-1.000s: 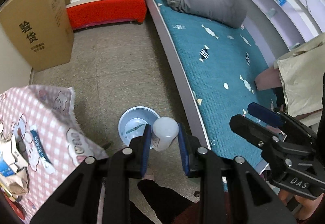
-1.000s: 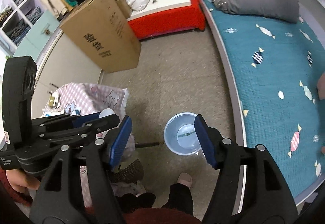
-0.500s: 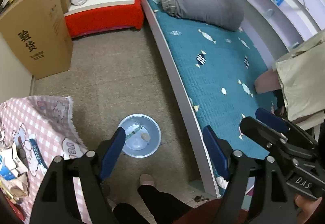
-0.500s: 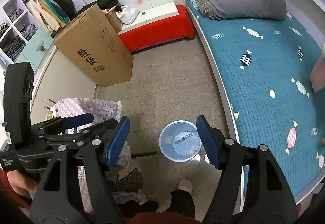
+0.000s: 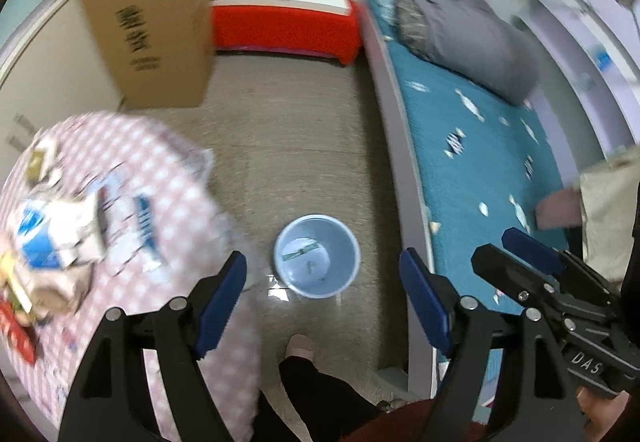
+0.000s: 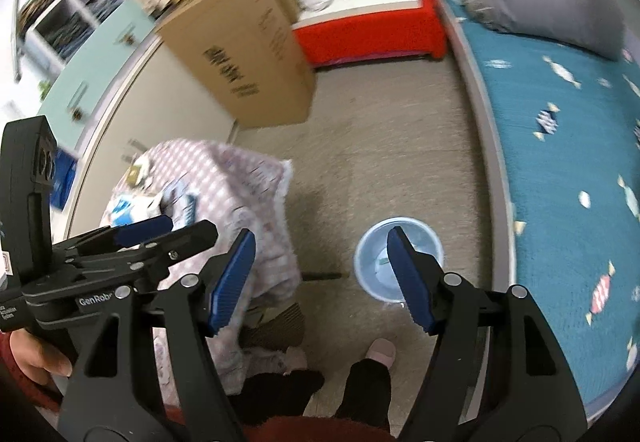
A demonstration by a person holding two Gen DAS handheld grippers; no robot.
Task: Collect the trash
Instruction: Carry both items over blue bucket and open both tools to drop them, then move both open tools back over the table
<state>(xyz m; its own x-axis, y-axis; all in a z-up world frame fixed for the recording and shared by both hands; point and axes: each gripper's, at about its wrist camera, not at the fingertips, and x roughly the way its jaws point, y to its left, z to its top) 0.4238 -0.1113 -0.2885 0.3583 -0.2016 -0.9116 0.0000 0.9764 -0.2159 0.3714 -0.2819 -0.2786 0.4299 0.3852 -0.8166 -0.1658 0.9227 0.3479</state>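
A pale blue trash bin stands on the floor between the table and the bed, with bits of trash in it; it also shows in the right wrist view. My left gripper is open and empty, high above the bin. My right gripper is open and empty, just left of the bin in its view. A heap of paper and packaging trash lies on the pink checked tablecloth at the left. The right gripper also shows in the left wrist view, and the left in the right wrist view.
A bed with a teal cover and grey bedding runs along the right. A large cardboard box and a red bench stand at the back. My foot is near the bin. Cabinets line the left.
The left gripper opened and let go of the white bottle over the bin. Both views have since swung left, bringing the table and its trash into view.
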